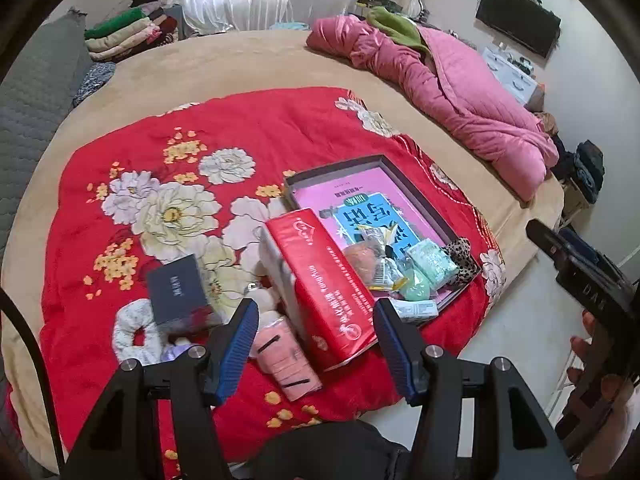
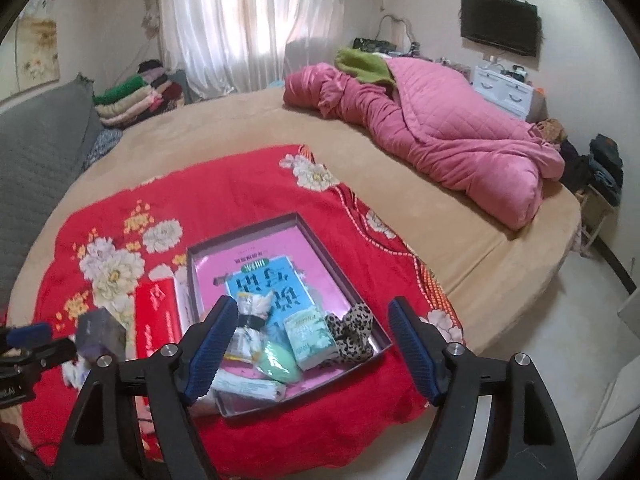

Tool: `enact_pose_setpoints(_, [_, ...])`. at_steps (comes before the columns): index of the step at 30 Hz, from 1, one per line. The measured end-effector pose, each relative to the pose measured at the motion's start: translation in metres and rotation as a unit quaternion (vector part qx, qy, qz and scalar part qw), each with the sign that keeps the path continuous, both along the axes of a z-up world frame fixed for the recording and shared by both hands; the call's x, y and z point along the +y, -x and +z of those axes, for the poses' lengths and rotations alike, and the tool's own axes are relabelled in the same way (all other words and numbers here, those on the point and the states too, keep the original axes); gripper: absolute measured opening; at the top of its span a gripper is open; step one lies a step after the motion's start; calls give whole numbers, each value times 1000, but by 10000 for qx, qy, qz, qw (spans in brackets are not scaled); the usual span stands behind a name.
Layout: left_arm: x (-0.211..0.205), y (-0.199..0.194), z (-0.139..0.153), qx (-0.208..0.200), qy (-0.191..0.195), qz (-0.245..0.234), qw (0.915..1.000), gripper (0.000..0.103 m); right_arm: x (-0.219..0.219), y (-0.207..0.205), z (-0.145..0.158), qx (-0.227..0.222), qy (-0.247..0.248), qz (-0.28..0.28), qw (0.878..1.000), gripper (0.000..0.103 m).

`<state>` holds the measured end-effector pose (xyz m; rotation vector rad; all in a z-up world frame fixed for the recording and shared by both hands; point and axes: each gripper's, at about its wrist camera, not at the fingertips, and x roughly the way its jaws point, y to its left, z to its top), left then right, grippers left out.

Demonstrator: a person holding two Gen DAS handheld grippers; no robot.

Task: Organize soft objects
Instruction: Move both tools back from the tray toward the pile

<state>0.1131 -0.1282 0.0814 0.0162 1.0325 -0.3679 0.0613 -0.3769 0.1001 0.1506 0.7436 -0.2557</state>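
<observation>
On the red floral quilt (image 2: pixel 248 184), the shallow grey tray (image 2: pixel 192 276) holds the leopard-print fabric scrunchie (image 2: pixel 352 332): light, floppy, best pinched across its bunched band. Both claws, left (image 1: pixel 314 344) and right (image 2: pixel 314 350), hang open, empty.

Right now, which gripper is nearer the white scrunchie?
Left. The left gripper hangs open just beside the white scrunchie, which lies by its left finger. The right gripper is open over the tray, farther off.
</observation>
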Motion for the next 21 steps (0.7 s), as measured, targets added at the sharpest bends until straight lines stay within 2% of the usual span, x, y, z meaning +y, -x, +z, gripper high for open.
enact_pose_setpoints(12, [74,15,29,-277,87,428,9987,59,43,6,45,-390,96,328,9987,80])
enact_pose_setpoints(21, [125,22,29,-255,223,858,9957,59,81,9,60,-542,186,787,9953,80])
